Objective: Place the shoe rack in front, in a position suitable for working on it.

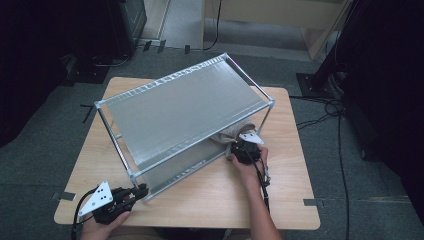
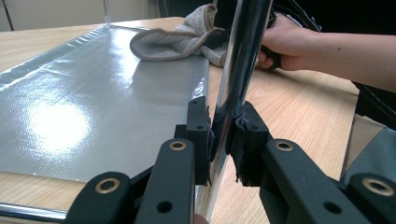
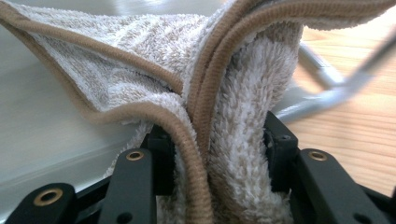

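A two-tier metal rack [image 1: 185, 107] with silvery liner shelves stands slantwise on the wooden table. My left gripper [image 1: 136, 192] is shut on the rack's chrome corner post [image 2: 233, 88] at the near left. Both black pads [image 2: 200, 135] press that post from either side. A beige towel [image 3: 219, 107] with a brown piped edge is bunched between the jaws of my right gripper [image 1: 240, 146], which is shut on it. The towel [image 2: 177, 39] lies on the lower shelf [image 2: 93, 107] at its right end, by the far corner post, with the holding hand just behind.
The wooden table [image 1: 210, 200] has bare room in front of the rack. Rack tubes [image 3: 322, 88] run close beside the towel. Cables [image 1: 325, 107] trail over the grey floor at right. Dark equipment stands at the left and right edges of the room.
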Tool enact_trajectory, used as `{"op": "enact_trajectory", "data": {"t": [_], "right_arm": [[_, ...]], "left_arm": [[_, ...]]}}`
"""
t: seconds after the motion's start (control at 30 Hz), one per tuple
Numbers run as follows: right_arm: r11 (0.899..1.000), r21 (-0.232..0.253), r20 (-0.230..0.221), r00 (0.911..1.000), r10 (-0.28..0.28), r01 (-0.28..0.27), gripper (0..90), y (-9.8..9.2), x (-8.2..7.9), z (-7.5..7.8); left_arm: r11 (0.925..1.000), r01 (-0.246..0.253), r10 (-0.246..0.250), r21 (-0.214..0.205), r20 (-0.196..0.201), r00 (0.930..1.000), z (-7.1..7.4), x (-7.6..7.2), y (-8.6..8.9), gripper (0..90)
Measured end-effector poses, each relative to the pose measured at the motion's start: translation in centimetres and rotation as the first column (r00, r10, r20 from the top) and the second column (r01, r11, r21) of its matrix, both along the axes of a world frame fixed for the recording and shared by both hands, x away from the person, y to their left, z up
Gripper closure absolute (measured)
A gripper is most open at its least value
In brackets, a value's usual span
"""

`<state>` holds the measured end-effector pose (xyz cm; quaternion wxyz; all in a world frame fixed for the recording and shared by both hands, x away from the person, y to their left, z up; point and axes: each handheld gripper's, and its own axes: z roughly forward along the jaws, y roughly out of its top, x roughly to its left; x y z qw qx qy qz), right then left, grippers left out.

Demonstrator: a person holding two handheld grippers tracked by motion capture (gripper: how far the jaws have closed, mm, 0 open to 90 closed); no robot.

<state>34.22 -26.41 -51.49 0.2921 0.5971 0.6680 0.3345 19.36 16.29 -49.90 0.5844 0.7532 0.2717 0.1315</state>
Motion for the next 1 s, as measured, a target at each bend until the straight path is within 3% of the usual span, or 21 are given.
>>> {"op": "enact_trajectory", "data": {"t": [0.13,0.3,0.5,0.53,0.63,0.67,0.73,0.77,0.8,0.83,0.87,0.93,0.97,1.0], "right_arm": [[0.999,-0.011,0.012,0.9989,-0.045,0.046,57.5,-0.9,0.3,-0.1],[0.999,-0.007,0.001,0.9992,-0.041,0.041,61.2,-0.3,-0.3,-0.1],[0.999,-0.018,-0.004,0.9991,0.042,-0.042,62.3,1.8,-2.4,-0.6],[0.996,-0.006,-0.008,0.996,0.088,-0.089,62.4,2.5,-3.1,-0.6],[0.991,0.003,-0.021,0.9912,0.13,-0.13,62.5,3.6,-3.8,-0.5],[0.983,0.0,-0.031,0.9824,0.184,-0.184,62.5,4.8,-4.5,-0.4],[0.972,-0.008,-0.037,0.9715,0.234,-0.235,62.5,6.3,-5.2,-0.3],[0.972,-0.008,-0.037,0.9715,0.234,-0.235,62.5,6.3,-5.2,-0.3],[0.956,-0.008,-0.044,0.9552,0.293,-0.293,62.4,7.9,-6.1,-0.3],[0.956,-0.008,-0.044,0.9552,0.293,-0.293,62.4,7.9,-6.1,-0.3],[0.933,-0.006,-0.05,0.9319,0.359,-0.36,62.4,9.7,-7.1,-0.2],[0.908,0.007,-0.059,0.9067,0.418,-0.418,62.3,11.1,-7.9,-0.1],[0.908,0.007,-0.059,0.9067,0.418,-0.418,62.3,11.1,-7.9,-0.1],[0.866,0.022,-0.08,0.8629,0.499,-0.499,62.1,12.7,-8.8,0.2]], "left_arm": [[1.0,-0.001,0.001,0.0,-0.002,1.0,0.0,0.0,0.0,79.1],[1.0,-0.003,0.003,-0.001,-0.003,1.0,0.0,0.0,0.0,79.0],[1.0,-0.003,0.003,-0.004,-0.005,1.0,0.0,0.1,-0.3,79.0],[1.0,-0.001,0.001,-0.004,-0.004,1.0,0.0,0.1,-0.3,79.1],[1.0,0.008,-0.008,-0.001,-0.002,1.0,0.0,0.1,-0.6,79.1],[0.9999,0.011,-0.011,0.001,0.001,0.9999,0.0,0.0,-0.8,79.2],[0.9999,0.015,-0.015,0.005,0.003,0.9999,0.0,0.0,-1.0,79.3],[0.9999,0.015,-0.015,0.005,0.003,0.9999,0.0,0.0,-1.0,79.3],[0.9998,0.017,-0.017,0.007,0.003,0.9998,0.0,0.0,-1.1,79.3],[0.9998,0.017,-0.017,0.007,0.003,0.9998,0.0,0.0,-1.1,79.3],[0.9998,0.019,-0.019,0.005,0.001,0.9998,-0.1,0.0,-1.1,79.3],[0.9998,0.018,-0.018,0.004,0.001,0.9998,-0.1,0.0,-1.1,79.3],[0.9998,0.018,-0.018,0.004,0.001,0.9998,-0.1,0.0,-1.1,79.3],[0.9998,0.019,-0.019,0.004,0.001,0.9998,-0.1,0.0,-1.1,79.3]]}}
